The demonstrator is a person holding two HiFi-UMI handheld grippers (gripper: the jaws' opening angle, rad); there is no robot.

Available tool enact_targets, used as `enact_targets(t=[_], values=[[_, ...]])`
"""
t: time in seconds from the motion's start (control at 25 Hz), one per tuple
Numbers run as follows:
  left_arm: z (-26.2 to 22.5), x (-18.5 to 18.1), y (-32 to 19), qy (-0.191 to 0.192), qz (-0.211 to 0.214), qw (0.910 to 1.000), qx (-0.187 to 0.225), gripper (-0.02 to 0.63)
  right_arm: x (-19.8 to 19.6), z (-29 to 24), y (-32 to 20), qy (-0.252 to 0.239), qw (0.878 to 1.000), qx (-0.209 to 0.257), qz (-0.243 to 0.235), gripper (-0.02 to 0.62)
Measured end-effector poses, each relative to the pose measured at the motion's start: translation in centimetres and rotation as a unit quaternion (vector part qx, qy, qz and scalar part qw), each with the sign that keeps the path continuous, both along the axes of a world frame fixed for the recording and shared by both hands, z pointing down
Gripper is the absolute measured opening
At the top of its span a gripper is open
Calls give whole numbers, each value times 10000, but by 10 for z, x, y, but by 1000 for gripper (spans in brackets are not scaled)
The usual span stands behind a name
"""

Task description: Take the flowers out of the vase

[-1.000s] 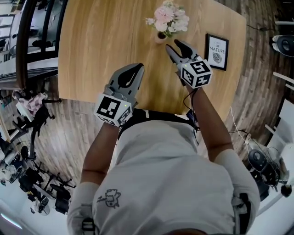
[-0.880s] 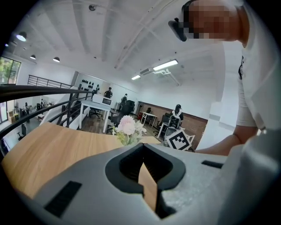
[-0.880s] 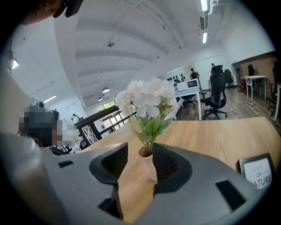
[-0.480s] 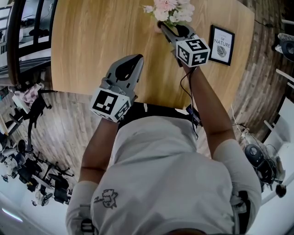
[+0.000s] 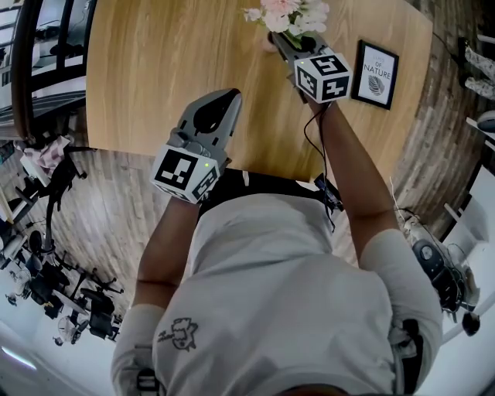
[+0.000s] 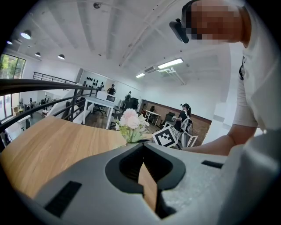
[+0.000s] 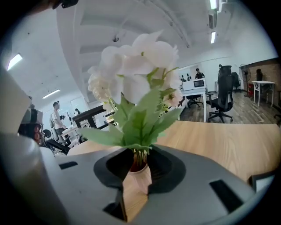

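Pale pink and white flowers [image 5: 290, 14] with green leaves stand in a small beige vase [image 7: 139, 178] at the table's far side. My right gripper [image 5: 292, 39] reaches in under the blooms. Its jaws have just been closing, and the green stems [image 7: 139, 159] sit between them right above the vase's mouth, gripped below the leaves. In the right gripper view the leaves cover its fingertips [image 7: 141, 149]. My left gripper [image 5: 223, 99] hangs shut and empty over the table's near half, well short of the flowers [image 6: 130, 121].
A framed print [image 5: 377, 73] stands right of the vase on the wooden table [image 5: 155, 62]. The table's near edge runs under my left gripper. Wood floor and parked equipment [image 5: 46, 286] lie to the left.
My right gripper moved forward from just short of the vase to the base of the flowers, and its open jaws narrowed around the stems. The left gripper stayed almost where it was.
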State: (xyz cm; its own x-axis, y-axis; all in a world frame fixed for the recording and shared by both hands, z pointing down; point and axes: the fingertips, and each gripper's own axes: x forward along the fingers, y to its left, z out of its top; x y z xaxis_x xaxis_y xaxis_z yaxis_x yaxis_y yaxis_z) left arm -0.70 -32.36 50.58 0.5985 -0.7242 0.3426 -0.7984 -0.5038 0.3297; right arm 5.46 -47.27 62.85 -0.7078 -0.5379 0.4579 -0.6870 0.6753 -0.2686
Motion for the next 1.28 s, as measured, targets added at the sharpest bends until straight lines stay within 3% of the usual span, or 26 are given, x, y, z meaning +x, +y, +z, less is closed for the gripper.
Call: enact_targets(t=[0.4, 0.8, 1.28], values=[[-12, -12, 6, 86, -22, 9999, 93, 4, 2, -40, -6, -107, 9991, 379, 174, 72], [-48, -31, 22, 38, 64, 9990, 451, 4, 4, -138, 4, -369, 9923, 1146, 296, 67], [-98, -54, 73, 84, 421, 9942, 989, 4, -6, -218, 79, -566, 9827, 1648, 626, 66]])
